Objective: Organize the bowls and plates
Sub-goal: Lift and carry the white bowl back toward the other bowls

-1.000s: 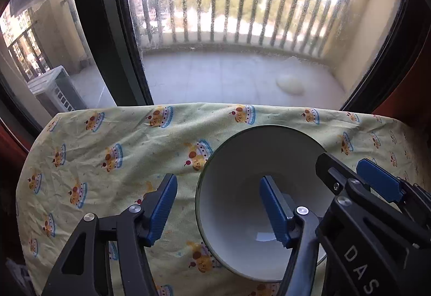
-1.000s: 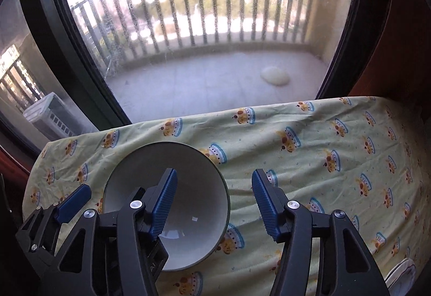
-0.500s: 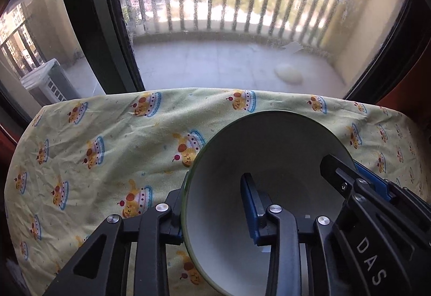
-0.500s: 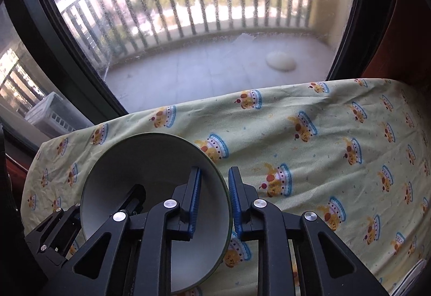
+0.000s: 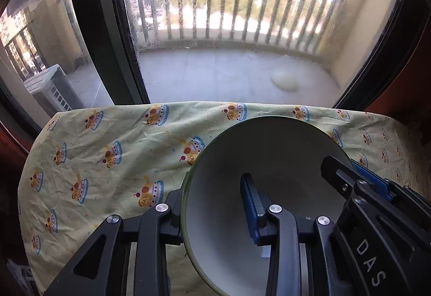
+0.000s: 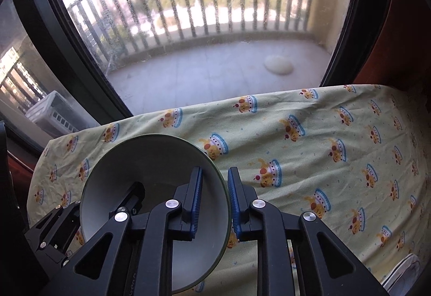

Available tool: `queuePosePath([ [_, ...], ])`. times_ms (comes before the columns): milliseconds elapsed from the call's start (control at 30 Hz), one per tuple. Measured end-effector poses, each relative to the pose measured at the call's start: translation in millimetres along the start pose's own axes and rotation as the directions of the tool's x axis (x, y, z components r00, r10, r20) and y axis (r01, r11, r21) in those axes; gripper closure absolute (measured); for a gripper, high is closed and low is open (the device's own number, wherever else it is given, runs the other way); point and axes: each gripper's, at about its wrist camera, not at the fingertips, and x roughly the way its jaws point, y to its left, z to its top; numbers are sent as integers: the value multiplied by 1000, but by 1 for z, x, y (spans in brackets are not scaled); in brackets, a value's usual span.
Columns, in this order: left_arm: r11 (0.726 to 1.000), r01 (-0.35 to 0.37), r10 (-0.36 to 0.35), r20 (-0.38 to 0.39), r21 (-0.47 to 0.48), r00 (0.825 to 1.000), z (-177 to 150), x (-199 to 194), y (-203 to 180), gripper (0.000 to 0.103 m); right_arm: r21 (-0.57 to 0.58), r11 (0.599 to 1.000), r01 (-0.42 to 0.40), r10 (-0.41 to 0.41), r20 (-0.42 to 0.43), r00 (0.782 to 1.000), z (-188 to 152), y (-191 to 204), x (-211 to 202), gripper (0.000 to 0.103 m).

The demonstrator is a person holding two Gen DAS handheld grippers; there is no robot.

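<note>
In the left wrist view the left gripper (image 5: 215, 204) had just clamped the bowl (image 5: 272, 161) wall at nine o'clock, while the right wrist view showed the right gripper (image 6: 214, 204) clamped at three o'clock, the bowl seemingly lifted off the tablecloth (image 6: 309, 139), ready for carrying.

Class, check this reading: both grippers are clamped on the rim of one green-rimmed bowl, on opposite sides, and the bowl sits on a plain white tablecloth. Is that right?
Not quite. The tablecloth is pale yellow with a printed cartoon pattern, not plain white; the right wrist view shows it best. The rest stands: the left gripper and right gripper clamp opposite sides of the bowl rim.
</note>
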Motion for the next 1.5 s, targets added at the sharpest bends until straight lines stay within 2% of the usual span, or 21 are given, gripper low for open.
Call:
queuePosePath([
  [333, 1000, -16, 18, 64, -23, 998, -6, -63, -5, 70, -16, 1000, -25, 26, 60, 998, 0, 0, -57, 80],
  [667, 997, -59, 65, 128, -52, 990, -26, -117, -23, 70, -44, 996, -80, 85, 114, 990, -13, -16, -117, 80],
  [1100, 990, -108, 121, 149, -93, 981, -79, -159, -53, 70, -118, 985, -126, 141, 128, 982, -52, -54, -177, 80],
  [1500, 982, -144, 162, 146, -122, 976, -137, -181, -96, 70, -165, 973, -161, 181, 116, 977, -103, -107, -204, 80],
])
